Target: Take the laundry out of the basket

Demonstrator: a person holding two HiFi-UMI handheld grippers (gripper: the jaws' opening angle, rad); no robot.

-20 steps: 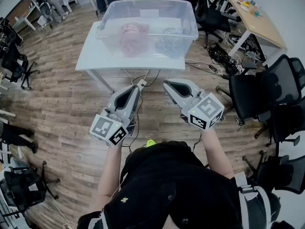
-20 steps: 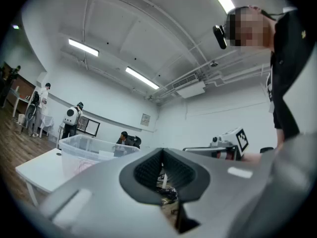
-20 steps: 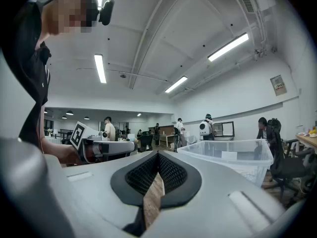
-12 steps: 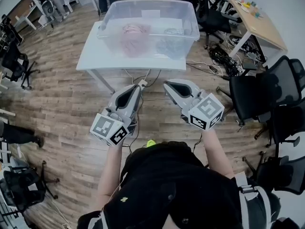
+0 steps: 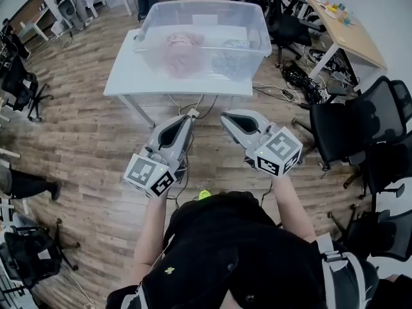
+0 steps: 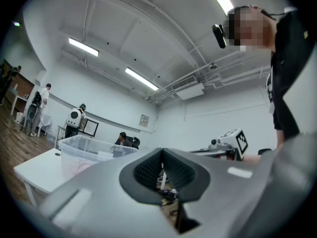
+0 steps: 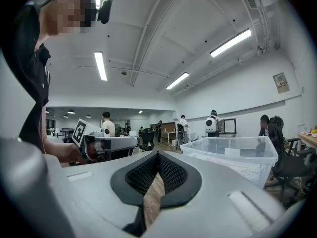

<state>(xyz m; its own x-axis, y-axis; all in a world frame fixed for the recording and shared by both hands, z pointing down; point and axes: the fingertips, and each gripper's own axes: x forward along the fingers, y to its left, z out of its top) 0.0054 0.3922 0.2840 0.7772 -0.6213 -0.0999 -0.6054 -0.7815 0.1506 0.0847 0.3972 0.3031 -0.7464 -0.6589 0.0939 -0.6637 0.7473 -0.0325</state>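
A clear plastic basket (image 5: 201,18) stands on a white table (image 5: 129,73) ahead of me. Inside it lie a pink garment (image 5: 181,49) and a blue-grey patterned one (image 5: 230,56). My left gripper (image 5: 189,116) and right gripper (image 5: 226,116) are held side by side over the wood floor, short of the table's near edge, both shut with nothing between the jaws. The left gripper view shows the basket (image 6: 84,150) at left, and the right gripper view shows the basket (image 7: 233,155) at right.
Black office chairs (image 5: 351,124) crowd the right side, with cables (image 5: 302,79) on the floor near a wooden desk (image 5: 344,28). More chairs (image 5: 19,82) stand at left. People stand and sit at the back of the room (image 7: 213,125).
The table and basket have drawn slightly nearer in the head view. Both grippers keep their pose and stay shut.
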